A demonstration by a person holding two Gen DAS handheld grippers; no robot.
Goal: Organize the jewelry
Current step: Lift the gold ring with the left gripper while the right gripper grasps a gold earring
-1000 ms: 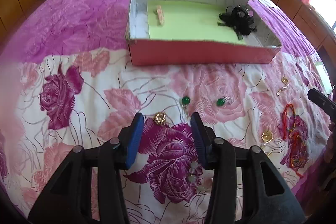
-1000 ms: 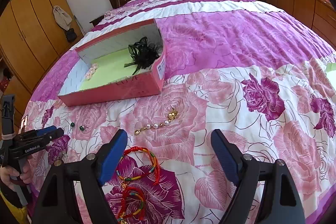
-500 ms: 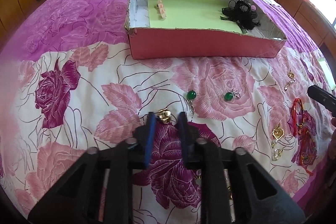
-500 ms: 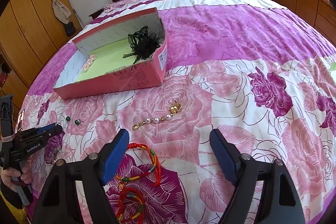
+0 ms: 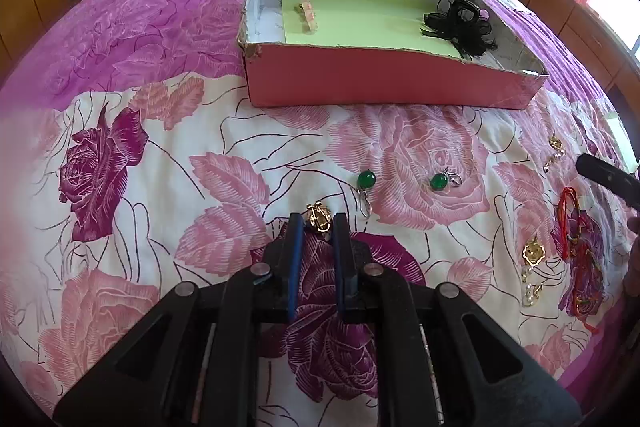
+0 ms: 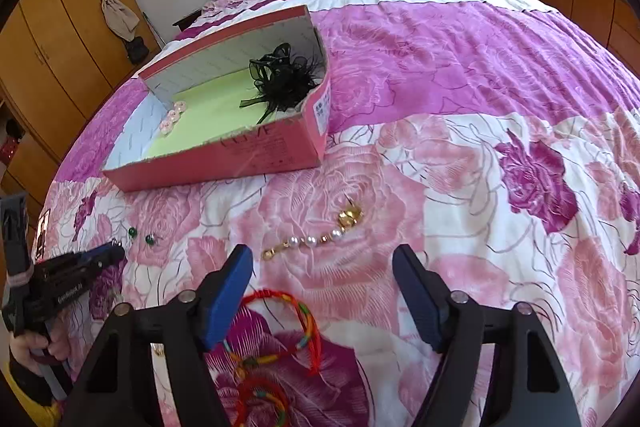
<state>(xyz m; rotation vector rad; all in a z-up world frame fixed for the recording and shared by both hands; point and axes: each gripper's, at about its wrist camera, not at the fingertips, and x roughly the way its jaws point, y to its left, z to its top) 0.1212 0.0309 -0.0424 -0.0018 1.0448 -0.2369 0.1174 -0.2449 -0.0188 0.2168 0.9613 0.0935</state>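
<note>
The right tongs (image 6: 322, 285) hang over the bed (image 6: 460, 67) with their blue-padded fingers (image 6: 228, 293) spread wide. Just beyond the tips lies a pearl and gold chain (image 6: 316, 237) on a pink rose of the cover. A red braided cord bracelet (image 6: 286, 327) lies under the left finger. Farther off sits a pink box (image 6: 256, 155) with a green lining, holding a black ribbon bow (image 6: 284, 75) and a row of pale pink beads (image 6: 172, 117). At the left edge, the left tongs (image 6: 114, 251) point toward two green earrings (image 6: 142, 235); whether they are closed cannot be told.
</note>
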